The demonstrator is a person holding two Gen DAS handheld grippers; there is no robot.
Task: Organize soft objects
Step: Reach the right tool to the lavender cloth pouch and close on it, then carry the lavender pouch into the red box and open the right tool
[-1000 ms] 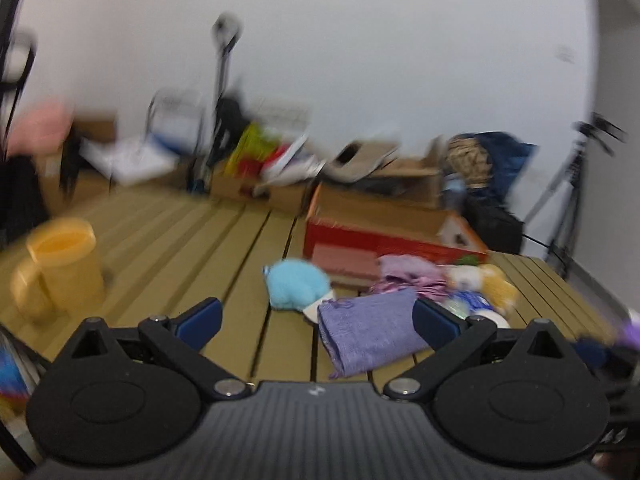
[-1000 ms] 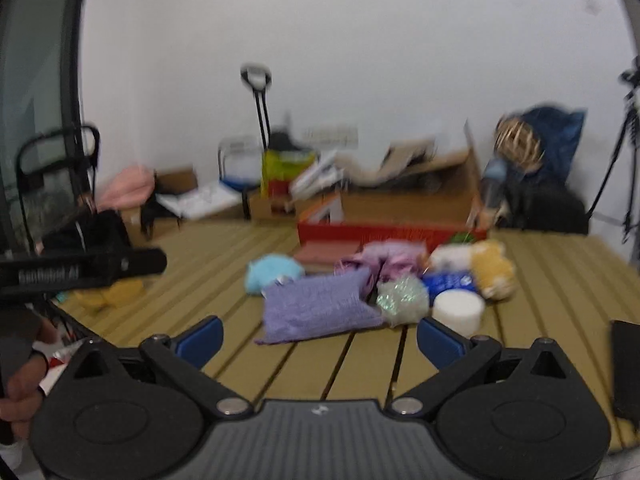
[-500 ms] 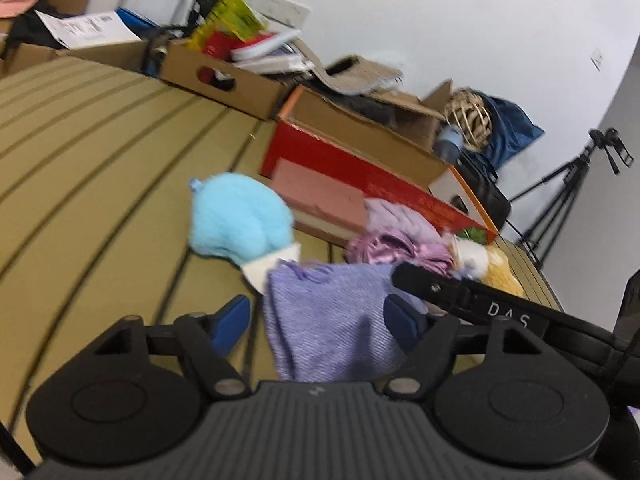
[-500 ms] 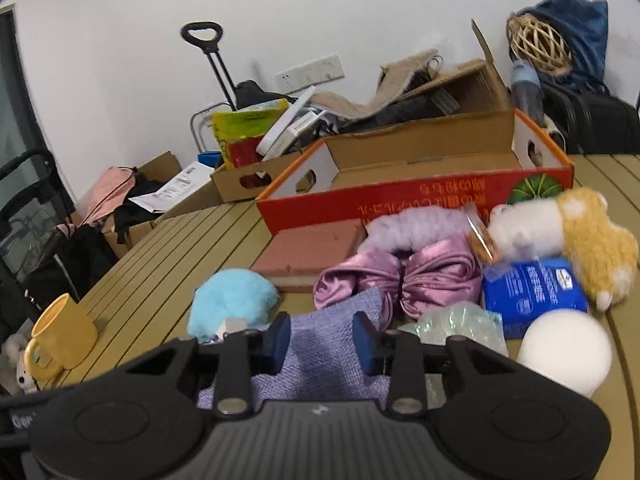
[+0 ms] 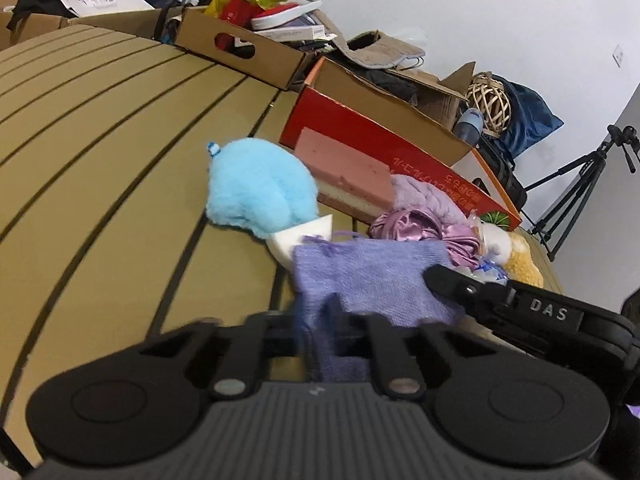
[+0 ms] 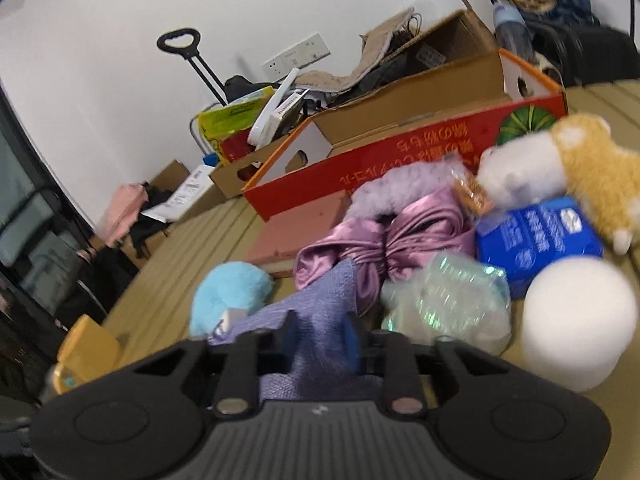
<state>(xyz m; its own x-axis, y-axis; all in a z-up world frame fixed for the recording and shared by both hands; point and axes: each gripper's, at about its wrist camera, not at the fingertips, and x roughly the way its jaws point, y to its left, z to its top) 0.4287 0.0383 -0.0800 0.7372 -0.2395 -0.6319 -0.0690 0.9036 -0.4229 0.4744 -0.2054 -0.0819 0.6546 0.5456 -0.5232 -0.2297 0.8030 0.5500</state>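
Observation:
A lilac knitted cloth lies at the front of a pile of soft things on the slatted wooden table. My left gripper is shut on the cloth's near left edge. My right gripper is shut on the same cloth from the other side, and its black body shows in the left wrist view. Beside the cloth lie a fluffy blue toy, a pink sponge block, a shiny purple bundle, a white puff and a yellow-white plush.
A red cardboard box, open on top, stands behind the pile. A blue tissue pack and a glittery bag lie in the pile. A yellow mug stands at the left. More boxes and clutter stand beyond the table. A tripod stands at the right.
Both grippers came down to the lilac cloth and closed on it, one at each side. A second ago both were open and held well back from the pile.

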